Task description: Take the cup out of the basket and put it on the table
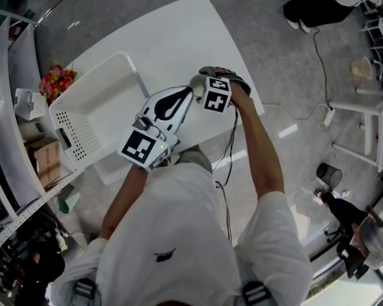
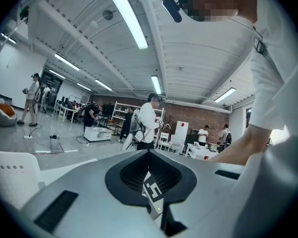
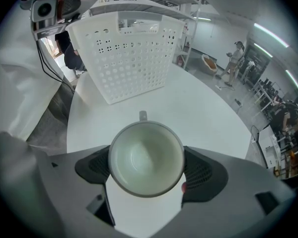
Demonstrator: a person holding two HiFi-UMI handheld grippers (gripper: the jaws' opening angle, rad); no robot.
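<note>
A white cup (image 3: 146, 158), seen from above and empty, sits between the dark pads of my right gripper (image 3: 147, 165), which is shut on it. Its small handle (image 3: 143, 115) points away toward the basket. The cup is over the white table (image 3: 208, 113), outside the white perforated basket (image 3: 129, 53); I cannot tell whether it touches the top. In the head view the right gripper (image 1: 202, 83) is near the table's near edge, right of the basket (image 1: 96, 104). My left gripper (image 1: 186, 95) lies beside it, shut and holding nothing, and points up at the ceiling (image 2: 150, 155).
Red flowers (image 1: 59, 78) and a cardboard box (image 1: 48, 161) sit by shelving left of the table. A cable (image 1: 233, 139) hangs from the right gripper. People stand far off in the hall (image 2: 148, 120). Bare table top (image 1: 179, 37) stretches beyond the basket.
</note>
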